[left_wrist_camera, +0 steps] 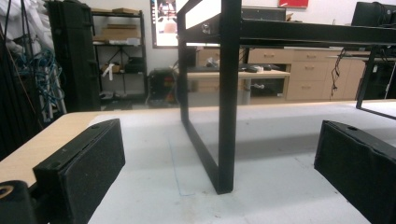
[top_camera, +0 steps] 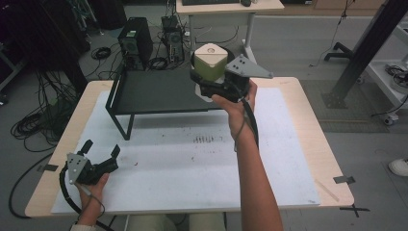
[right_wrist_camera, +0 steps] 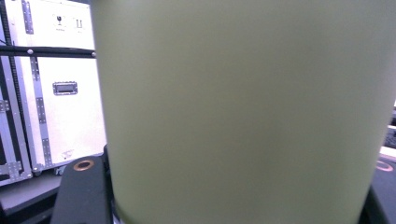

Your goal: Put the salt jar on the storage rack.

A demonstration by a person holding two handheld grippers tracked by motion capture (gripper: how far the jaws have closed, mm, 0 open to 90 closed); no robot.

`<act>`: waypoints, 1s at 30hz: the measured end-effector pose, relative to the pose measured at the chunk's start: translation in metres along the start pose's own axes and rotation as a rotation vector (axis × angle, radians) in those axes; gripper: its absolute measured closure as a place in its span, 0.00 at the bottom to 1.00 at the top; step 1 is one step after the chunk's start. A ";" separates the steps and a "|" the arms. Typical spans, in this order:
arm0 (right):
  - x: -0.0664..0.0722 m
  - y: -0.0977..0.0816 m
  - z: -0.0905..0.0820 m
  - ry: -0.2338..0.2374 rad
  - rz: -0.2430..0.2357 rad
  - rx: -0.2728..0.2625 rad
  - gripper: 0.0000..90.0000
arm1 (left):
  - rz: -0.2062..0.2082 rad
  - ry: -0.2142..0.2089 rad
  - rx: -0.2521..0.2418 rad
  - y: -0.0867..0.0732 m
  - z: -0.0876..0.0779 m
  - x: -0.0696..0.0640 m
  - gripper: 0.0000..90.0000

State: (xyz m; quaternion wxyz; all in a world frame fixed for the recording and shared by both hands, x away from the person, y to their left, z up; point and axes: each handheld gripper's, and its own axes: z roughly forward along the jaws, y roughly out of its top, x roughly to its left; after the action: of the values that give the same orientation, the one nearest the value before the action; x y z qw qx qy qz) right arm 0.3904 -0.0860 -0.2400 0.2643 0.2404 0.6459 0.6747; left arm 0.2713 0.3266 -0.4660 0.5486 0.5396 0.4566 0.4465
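Observation:
An olive-green canister (top_camera: 210, 61) with a cream lid hangs in the air above the right end of a black metal rack (top_camera: 159, 91). My right gripper (top_camera: 208, 77) is shut on its lower body, held up by a raised forearm. In the right gripper view the canister (right_wrist_camera: 243, 112) stands upright between the two black jaws. My left gripper (top_camera: 102, 150) lies open on the white mat (top_camera: 192, 163) at the front left, with nothing between its pads (left_wrist_camera: 84, 163). It points at the rack's near leg (left_wrist_camera: 229, 93).
The rack stands at the back left of the wooden table (top_camera: 308, 115). A few dark smudges (top_camera: 203, 139) mark the mat's middle. On the floor beyond are a computer tower (top_camera: 135, 44) and cables; a second desk (top_camera: 226, 7) stands farther back.

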 end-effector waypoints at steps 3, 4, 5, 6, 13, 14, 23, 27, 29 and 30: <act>-0.002 0.000 0.011 0.005 0.005 -0.005 0.34 | 0.000 0.000 0.000 0.000 0.000 0.000 0.02; -0.002 0.000 0.016 0.006 0.005 -0.002 0.34 | 0.000 0.000 0.000 0.000 0.000 0.000 0.02; -0.003 0.000 0.020 0.007 0.005 0.001 0.34 | 0.000 0.000 0.000 0.000 0.000 0.000 0.02; -0.003 0.000 0.024 0.009 0.006 0.004 0.34 | 0.001 0.000 0.000 0.000 0.000 0.000 0.02; -0.004 -0.001 0.055 0.022 0.003 0.016 0.34 | 0.003 0.000 0.002 0.000 0.000 0.000 0.02; -0.005 -0.001 0.059 0.023 0.007 0.015 0.34 | 0.002 0.000 0.002 0.000 0.000 0.000 0.02; -0.006 -0.008 0.093 0.027 0.028 0.023 0.34 | 0.001 -0.001 0.002 0.000 0.000 0.000 0.02; -0.008 -0.017 0.104 0.016 0.038 0.035 0.34 | 0.000 -0.001 0.001 0.000 0.000 0.000 0.02; -0.008 -0.022 0.108 0.014 0.041 0.042 0.34 | 0.001 -0.001 0.001 0.000 0.000 0.000 0.02; -0.008 -0.026 0.111 0.011 0.045 0.045 0.34 | 0.001 -0.002 0.001 0.000 0.000 0.000 0.02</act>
State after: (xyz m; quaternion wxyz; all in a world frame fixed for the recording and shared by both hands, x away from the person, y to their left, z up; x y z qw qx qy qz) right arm 0.4715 -0.0079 -0.2599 0.2403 0.2570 0.6567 0.6671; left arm 0.2711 0.3267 -0.4660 0.5486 0.5404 0.4562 0.4460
